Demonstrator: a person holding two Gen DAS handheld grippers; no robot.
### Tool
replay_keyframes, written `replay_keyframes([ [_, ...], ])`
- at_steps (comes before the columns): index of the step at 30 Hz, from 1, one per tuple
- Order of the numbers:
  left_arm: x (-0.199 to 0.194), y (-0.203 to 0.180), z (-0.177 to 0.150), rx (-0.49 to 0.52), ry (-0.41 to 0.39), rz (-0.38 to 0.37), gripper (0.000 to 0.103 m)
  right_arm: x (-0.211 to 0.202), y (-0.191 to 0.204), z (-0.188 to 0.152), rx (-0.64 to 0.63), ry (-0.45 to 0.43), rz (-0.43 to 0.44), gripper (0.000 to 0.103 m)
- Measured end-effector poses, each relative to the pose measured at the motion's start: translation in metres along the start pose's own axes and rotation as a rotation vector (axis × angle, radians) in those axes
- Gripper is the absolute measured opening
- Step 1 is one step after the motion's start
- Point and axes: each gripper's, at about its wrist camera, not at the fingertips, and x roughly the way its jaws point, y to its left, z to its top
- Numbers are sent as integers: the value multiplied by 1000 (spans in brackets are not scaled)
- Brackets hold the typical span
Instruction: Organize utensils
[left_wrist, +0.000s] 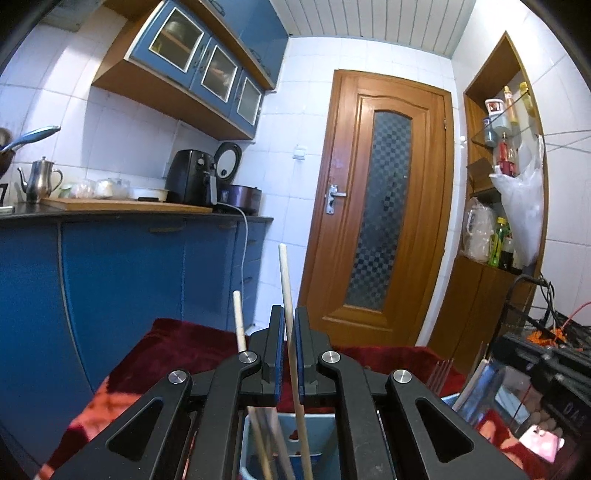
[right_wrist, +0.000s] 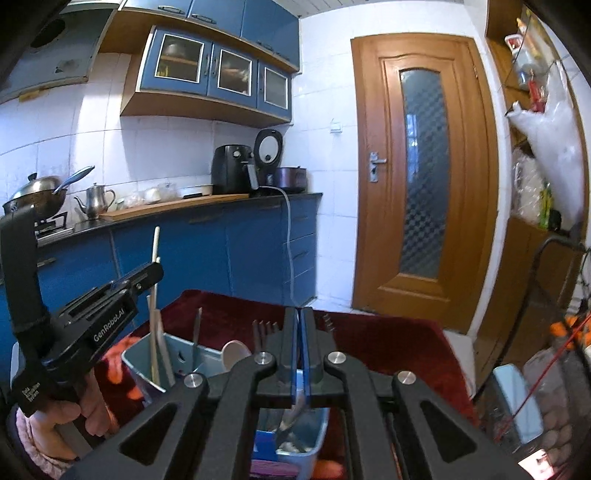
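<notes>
Left gripper (left_wrist: 290, 325) was clamped on one pale chopstick (left_wrist: 286, 280), held near upright above the blue-grey utensil bin (right_wrist: 177, 360); its lower end reached down into the bin's compartment. Judged step: dropping chopsticks into their slot. Next move likely calls for lowering, then easing the jaws apart so the stick settles beside the others without bouncing out. A second chopstick (left_wrist: 239, 321) already stood in the same compartment. Right gripper (right_wrist: 299, 332) was closed on a thin metal handle (right_wrist: 298, 404), utensil type not clear, over the bin's nearer section. Bin also held a spoon (right_wrist: 234, 352) and forks (right_wrist: 260, 332). Bin sat on a red cloth (right_wrist: 388, 343).
</notes>
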Motion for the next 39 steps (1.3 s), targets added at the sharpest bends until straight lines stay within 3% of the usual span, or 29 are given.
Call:
replay_keyframes([
  [3, -2, 5, -1, -18, 17, -11, 7, 2, -1, -5, 46, 23, 49, 4],
  [5, -3, 7, 0, -32, 23, -19, 6, 0, -4, -5, 83, 22, 80, 9],
  [8, -7, 9, 3, -49, 17, -36, 6, -9, -7, -5, 110, 6, 83, 19],
  [12, -6, 8, 5, -47, 43, -64, 7, -20, -10, -6, 135, -9, 82, 20],
  [15, -6, 8, 4, -48, 90, -69, 19, -28, -11, -8, 147, -13, 80, 23],
  [17, -10, 8, 3, -51, 114, -71, 33, -31, -11, -8, 151, -9, 90, 25],
  [21, -24, 8, 5, -35, 134, -71, 40, -40, -9, -11, 161, -14, 95, 31],
  [26, -49, 11, 9, -10, 150, -49, 53, -57, -4, -14, 182, -27, 116, 45],
  [39, -126, 20, 1, 14, 197, -13, 70, -107, 22, -38, 171, -18, 114, 70],
])
